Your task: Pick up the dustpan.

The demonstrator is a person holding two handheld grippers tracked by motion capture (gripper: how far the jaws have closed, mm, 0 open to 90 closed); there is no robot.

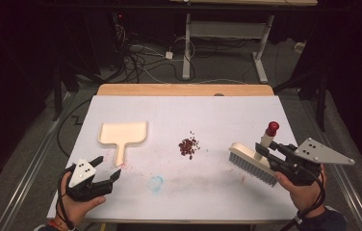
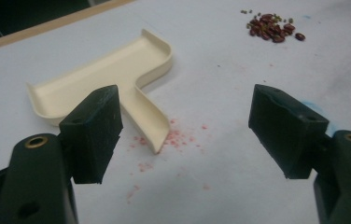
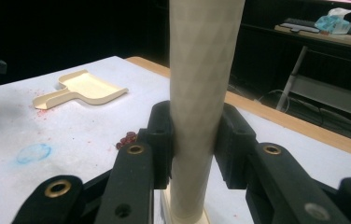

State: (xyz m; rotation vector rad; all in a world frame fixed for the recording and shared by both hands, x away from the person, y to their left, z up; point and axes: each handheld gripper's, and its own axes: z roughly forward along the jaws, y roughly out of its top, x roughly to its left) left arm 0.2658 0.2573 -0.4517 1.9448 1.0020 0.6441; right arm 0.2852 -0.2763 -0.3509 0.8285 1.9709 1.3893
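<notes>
high view shows a sweeping job barely begun: the beans (image 1: 188, 146) lie in one small dark red pile near the middle of the white table (image 1: 208, 115), none of them in the dustpan (image 1: 122, 134) yet. the right gripper (image 1: 271, 155) is clamped on the pale handle of the brush (image 1: 252, 163), its jaws pressed against both sides of the shaft as the right gripper view makes plain; the brush stands with its bristles on or just above the table, well to the right of the pile, and its red-capped handle tip points far. the left gripper (image 1: 107, 169) hovers at the near left with its jaws spread wide and nothing between them; in the left gripper view the dustpan's handle end lies just ahead of the left jaw, untouched. so the brush is in hand, while picking up the dustpan, bringing it beside the beans and sweeping them in all seem left to do. the dustpan lies flat at the left, its tray far and handle near, well apart from the pile. around it, pink specks (image 2: 173, 138) dot the table by the handle end and a faint blue smudge (image 1: 156, 183) sits at the near middle; both look like stains, not obstacles. nothing lies between brush and beans, nor between dustpan and beans. beyond the far edge stand desk legs (image 1: 187, 48) and loose cables (image 1: 135, 57) on the floor.
</notes>
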